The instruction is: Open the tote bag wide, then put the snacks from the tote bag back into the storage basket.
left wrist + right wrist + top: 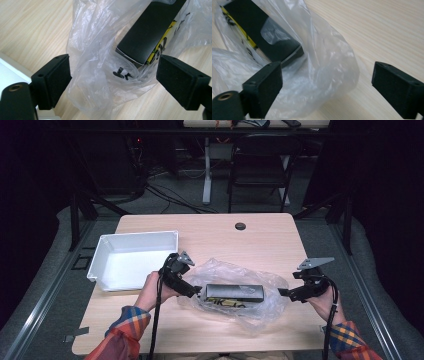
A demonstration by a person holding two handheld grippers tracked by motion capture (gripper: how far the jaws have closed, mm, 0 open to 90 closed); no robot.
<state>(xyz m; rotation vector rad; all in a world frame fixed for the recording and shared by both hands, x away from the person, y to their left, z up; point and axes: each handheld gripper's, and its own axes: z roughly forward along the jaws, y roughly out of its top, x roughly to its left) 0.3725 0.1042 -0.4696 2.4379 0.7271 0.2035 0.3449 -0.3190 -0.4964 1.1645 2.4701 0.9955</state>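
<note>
A clear plastic bag (pixel 250 305) lies on the wooden table with a long black box (pixel 235 292) inside it; yellow and black print shows beside the box. My left gripper (pixel 198 291) is at the bag's left end, jaws open, with loose bag film (pixel 100 82) and the box end (pixel 147 30) between them but not pressed. My right gripper (pixel 281 292) stands open just off the bag's right end; the bag (pixel 317 75) bulges between its jaws and the box (pixel 269 37) lies beyond.
A white tray (pixel 102 251) sits at the left of the table, close behind my left hand. A round cable hole (pixel 240 226) marks the far middle. Beyond the table stand a dark chair (pixel 260 165) and a desk leg.
</note>
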